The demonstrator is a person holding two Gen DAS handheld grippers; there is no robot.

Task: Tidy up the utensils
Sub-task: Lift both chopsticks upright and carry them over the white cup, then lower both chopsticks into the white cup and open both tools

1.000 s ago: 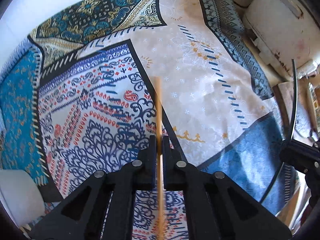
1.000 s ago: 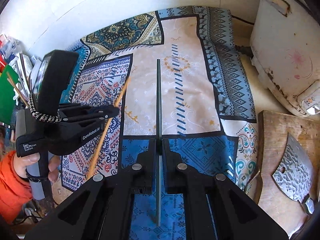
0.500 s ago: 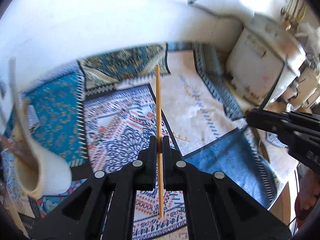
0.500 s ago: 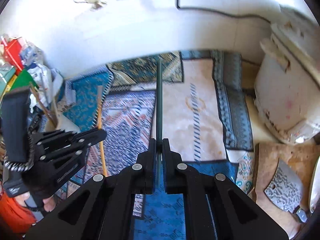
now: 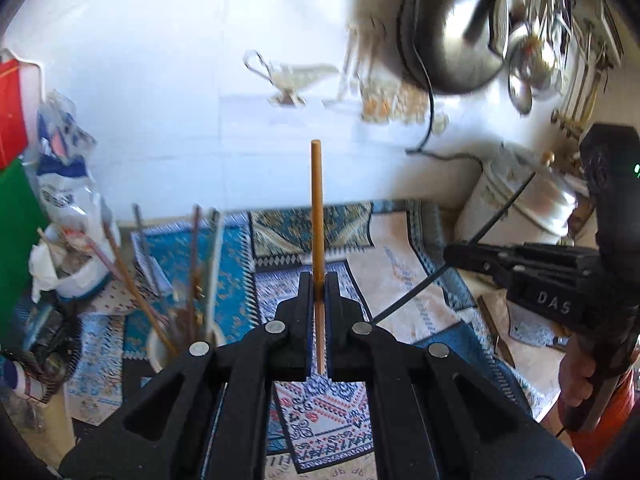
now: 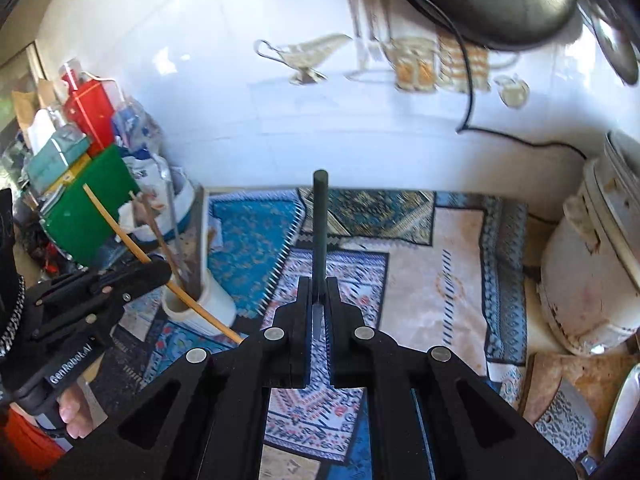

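My left gripper (image 5: 319,300) is matte black plastic: two flat fingers (image 5: 305,320) on angled link arms with triangular cut-outs, pinned by four round silver screws. Seen at the left edge of the right wrist frame, its side reads "GenRobot.AI" in white, with a braided black-and-white cord beside it. My right gripper (image 6: 319,304) is built the same; at the right of the left wrist frame its body shows "DAS" and a small green light. Bare fingers and orange sleeves show beneath both handles.

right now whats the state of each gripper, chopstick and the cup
left gripper: shut on tan chopstick
tan chopstick: held, pointing up
right gripper: shut on dark chopstick
dark chopstick: held, pointing up
cup: upright, several chopsticks inside
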